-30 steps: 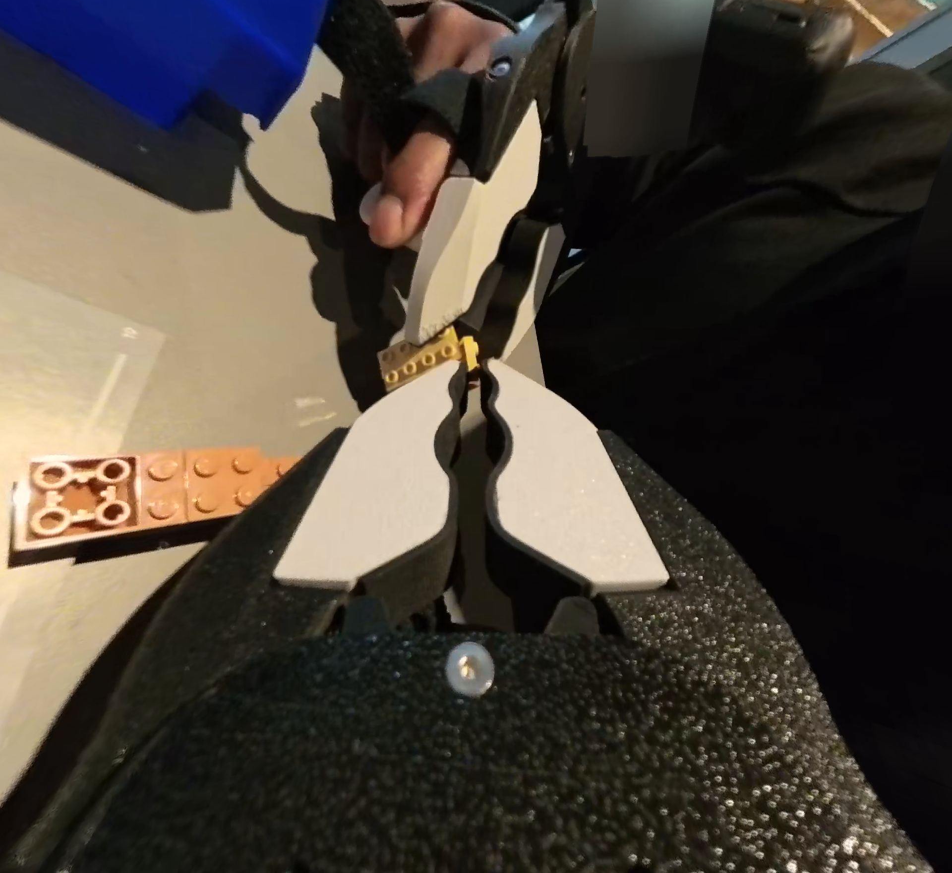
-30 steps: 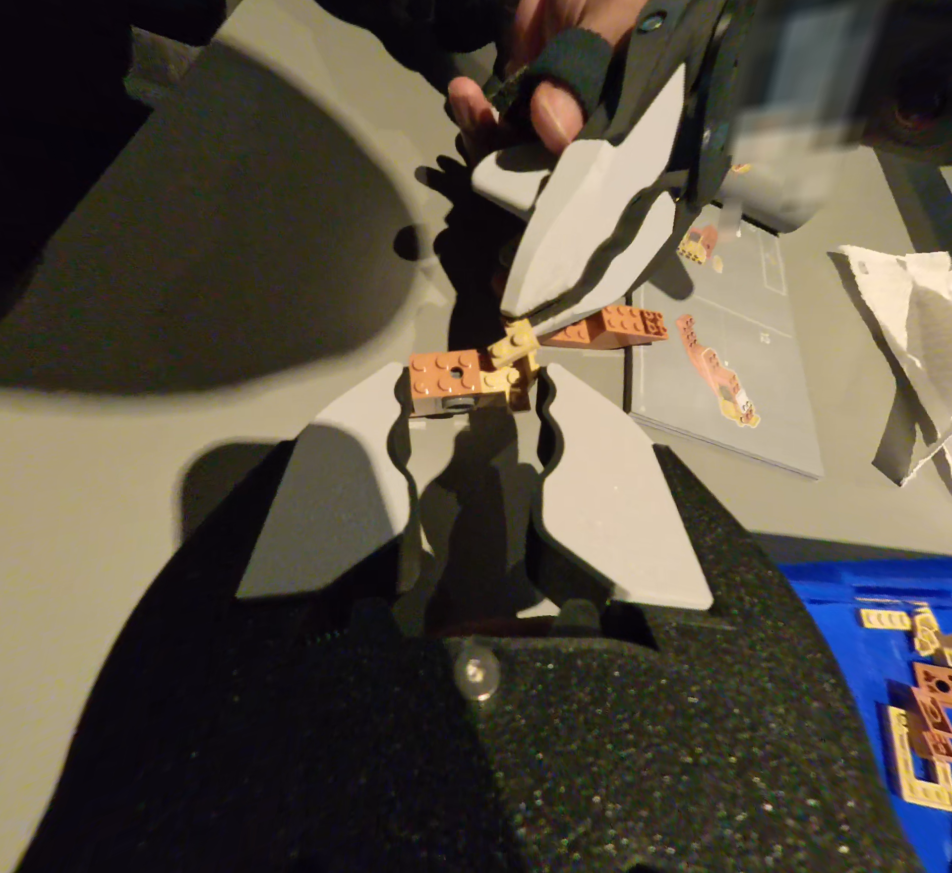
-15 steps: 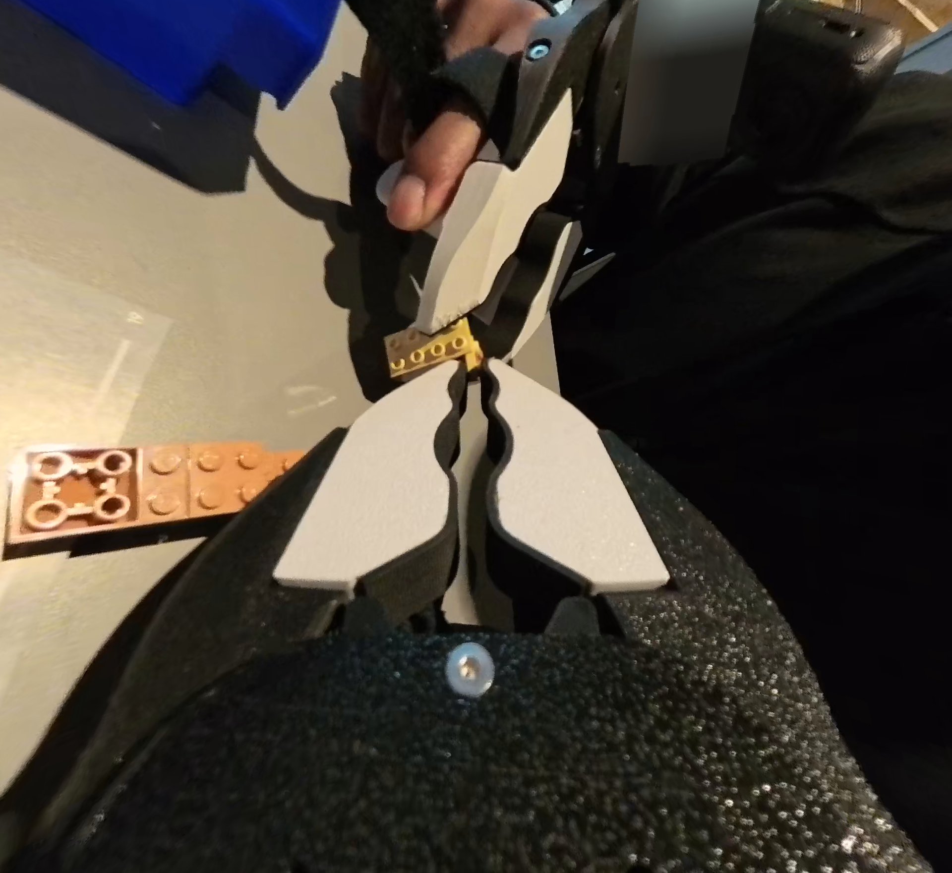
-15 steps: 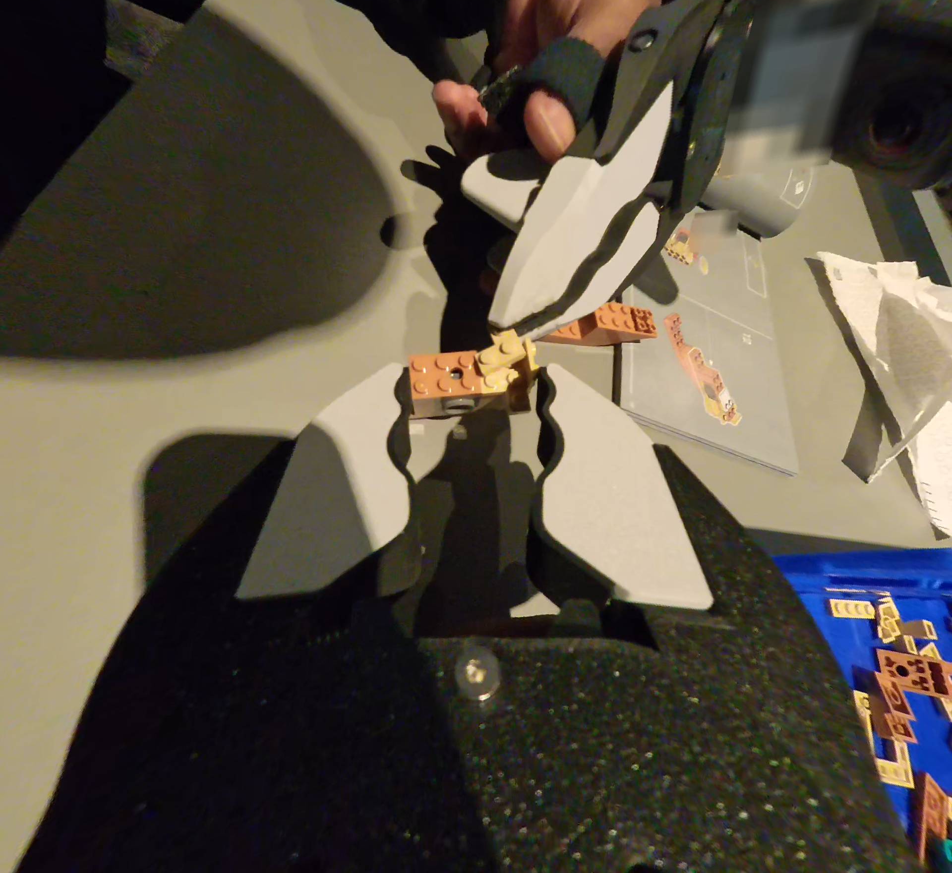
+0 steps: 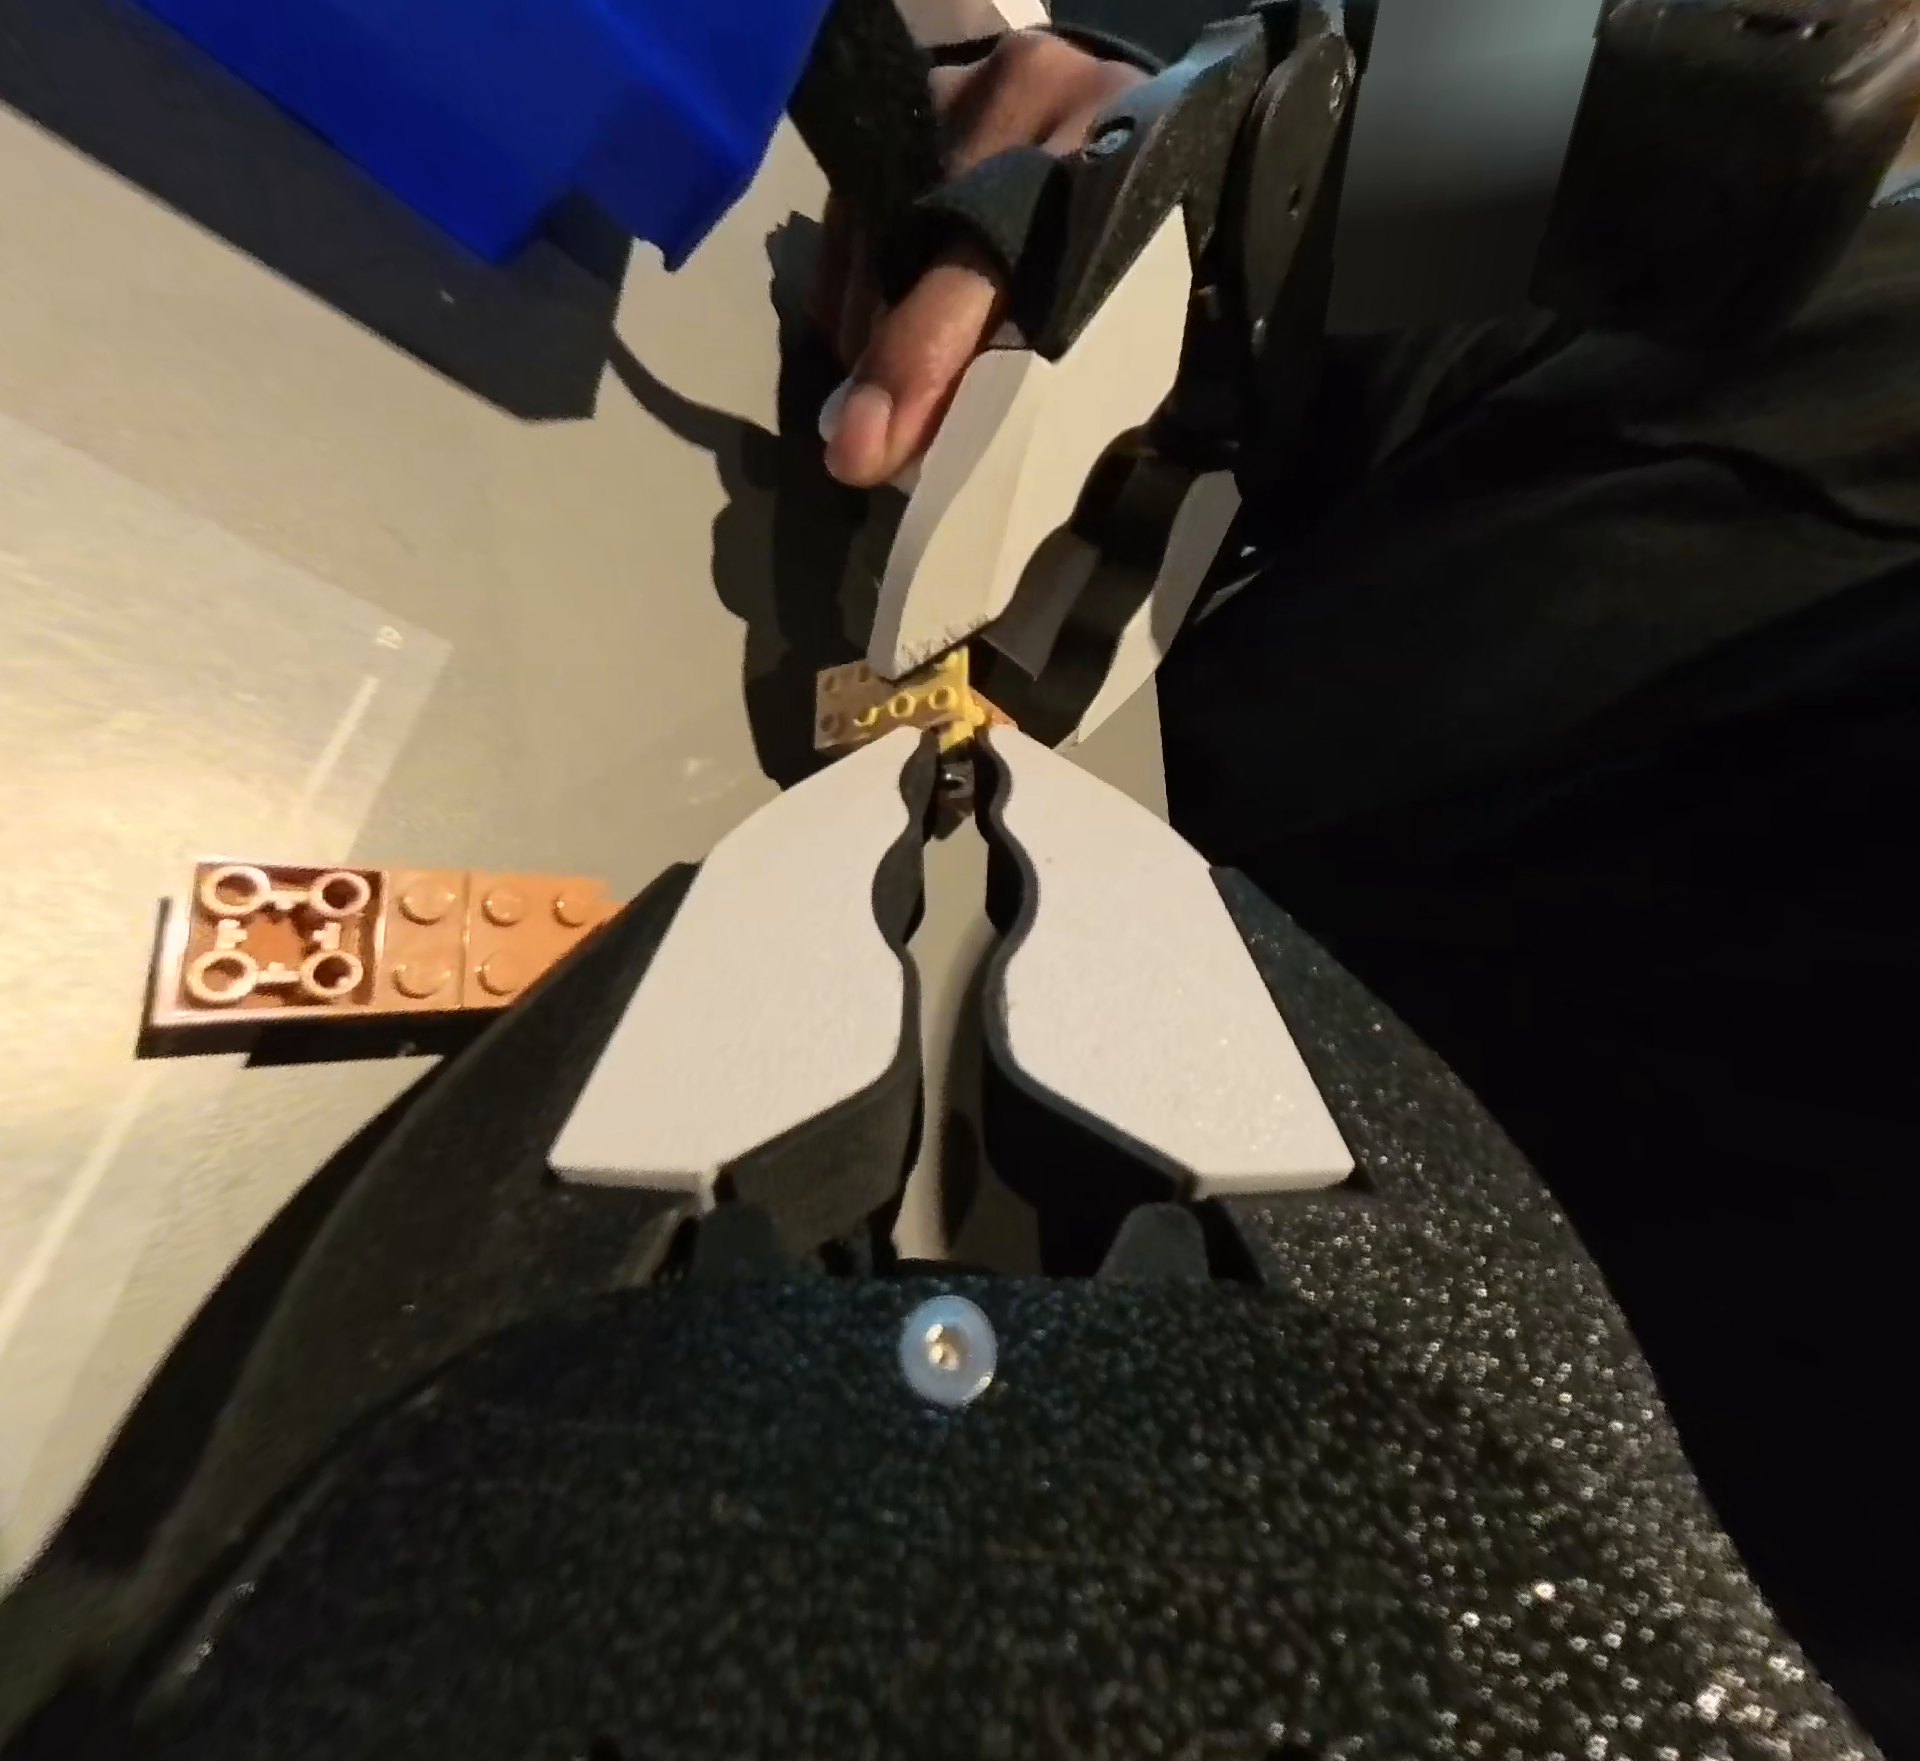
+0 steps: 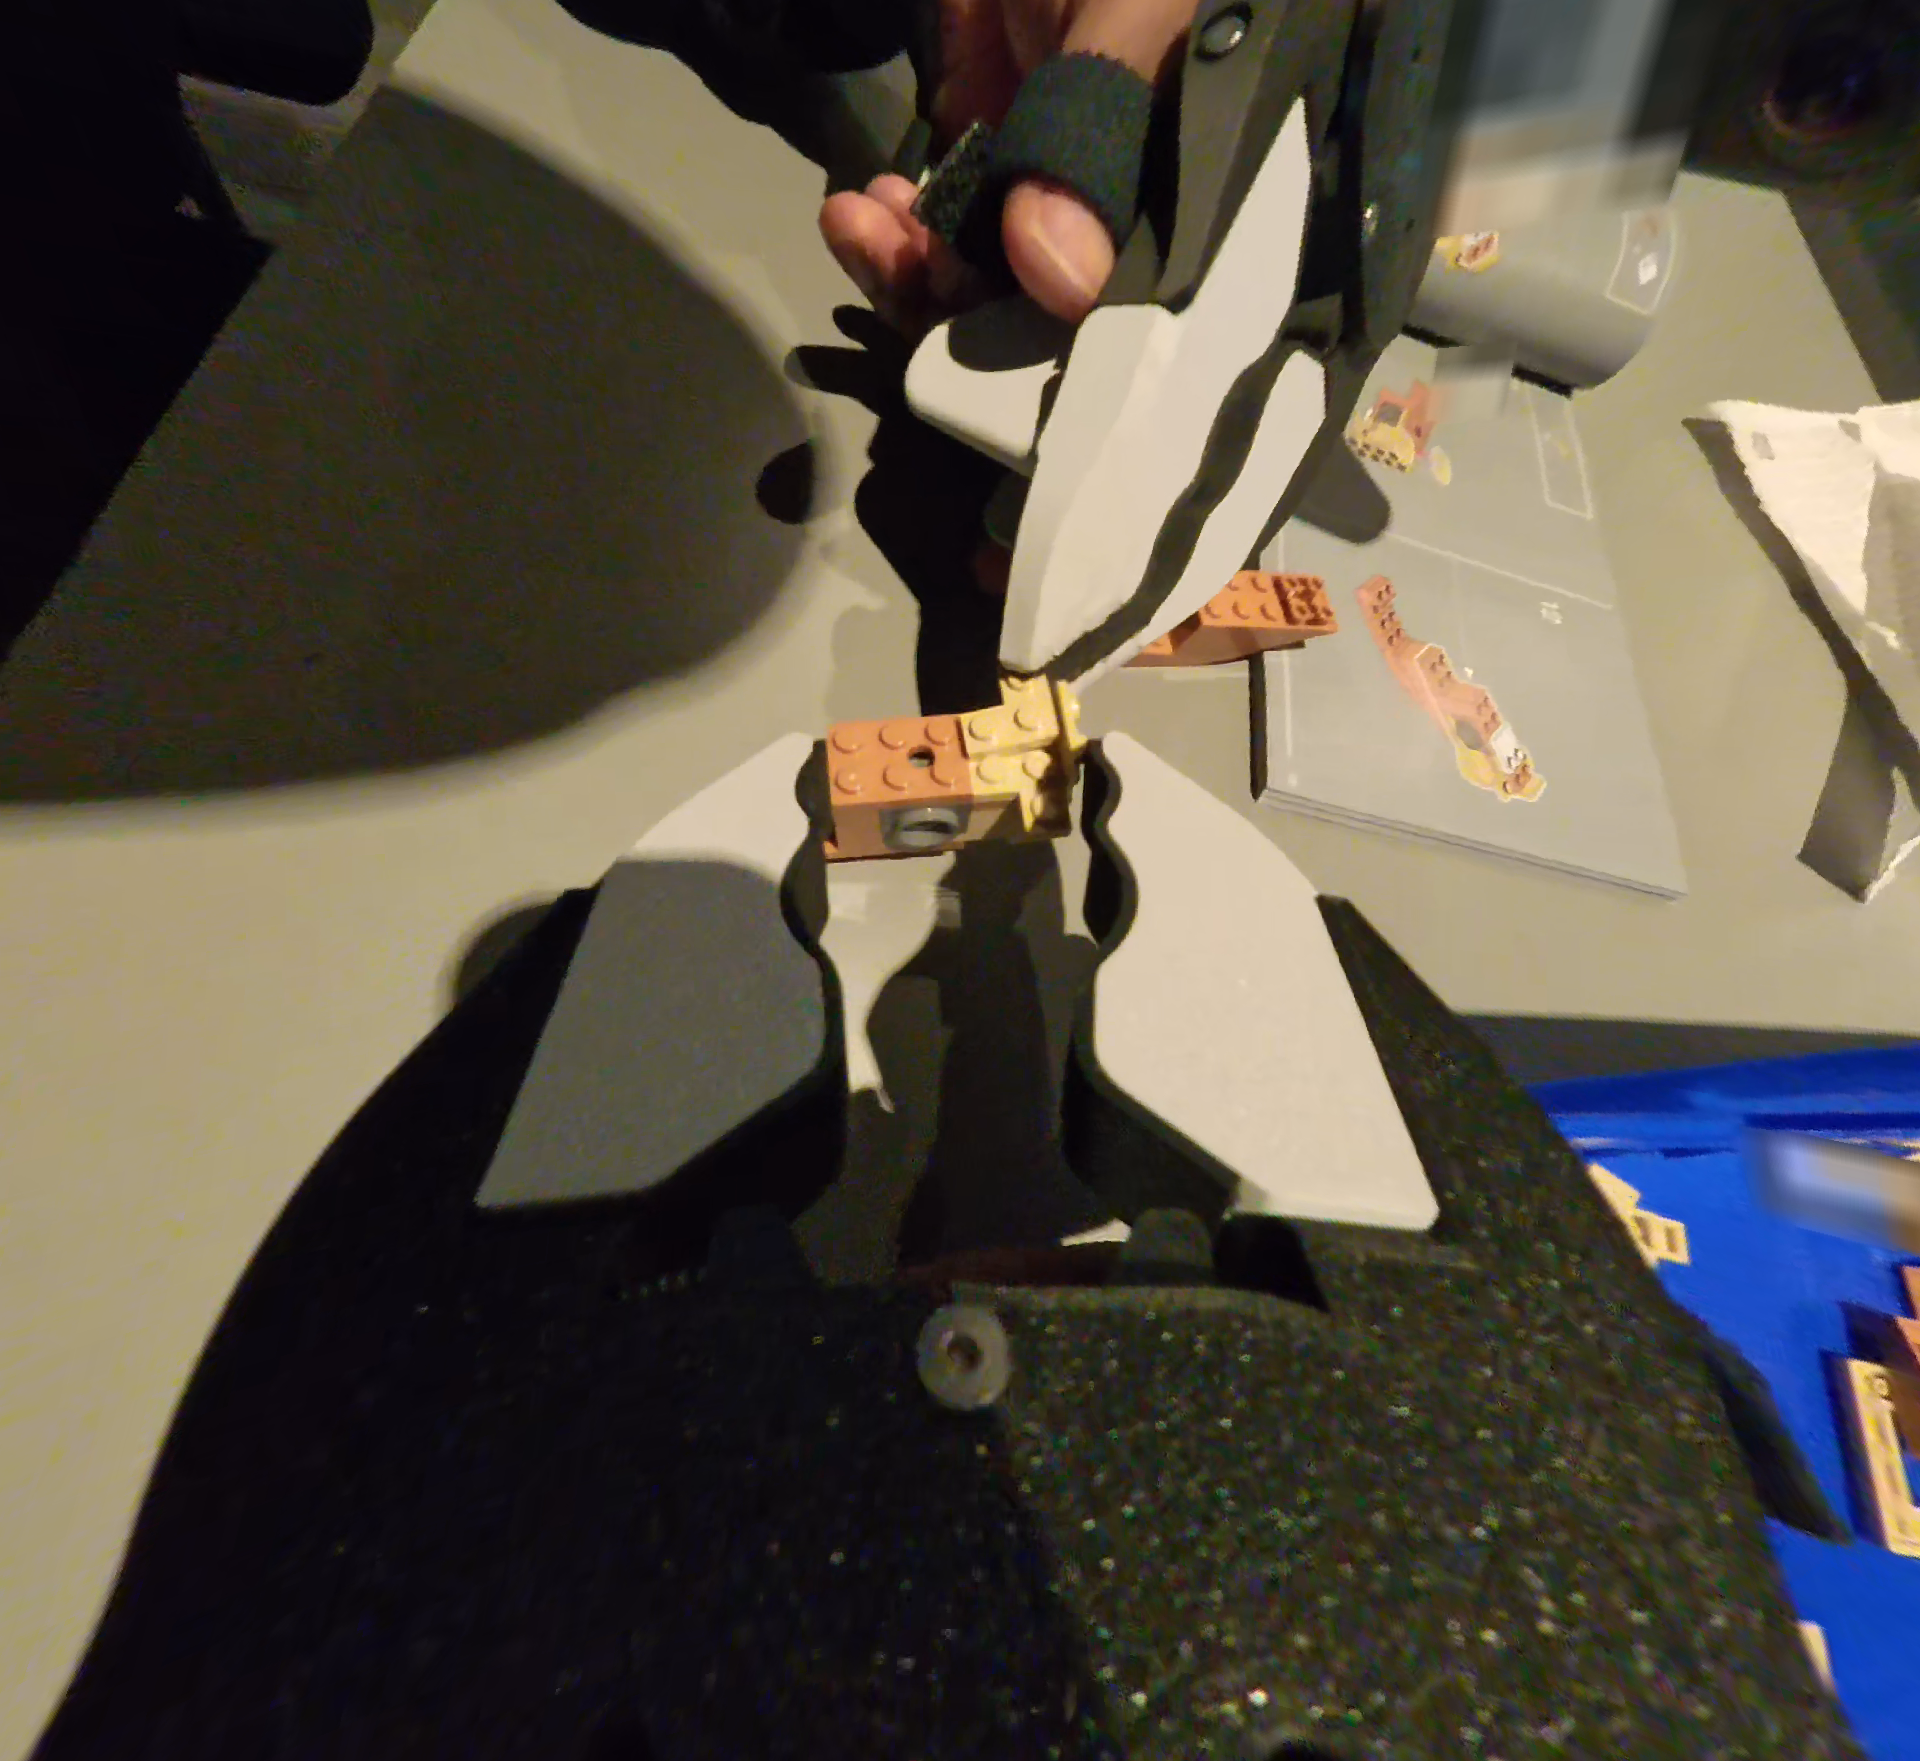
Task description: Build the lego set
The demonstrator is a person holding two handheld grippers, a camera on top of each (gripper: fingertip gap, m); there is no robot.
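My right gripper [image 6: 951,776] is shut on a brown brick [image 6: 894,776] with a grey pin hole in its side and holds it above the grey table. A tan piece [image 6: 1018,745] sits flat on the brick's right end. My left gripper [image 6: 1044,667] comes in from above, shut on that tan piece. In the left wrist view my left gripper [image 5: 951,753] is almost closed on the tan piece [image 5: 904,709], with the right gripper [image 5: 1013,683] opposite it. The brown brick [image 5: 836,719] shows just behind.
A longer brown brick assembly [image 6: 1236,620] lies on the table [image 6: 416,880] beside the instruction booklet [image 6: 1455,724]; it also shows in the left wrist view [image 5: 384,942]. A blue parts bin [image 6: 1766,1296] holds several loose pieces. A crumpled white bag [image 6: 1849,548] lies at the right. The tips of both grippers are at nearly the same place.
The tan piece was tilted over the brown brick's right end; it now lies flat on it. Both grippers stayed shut and shifted only slightly.
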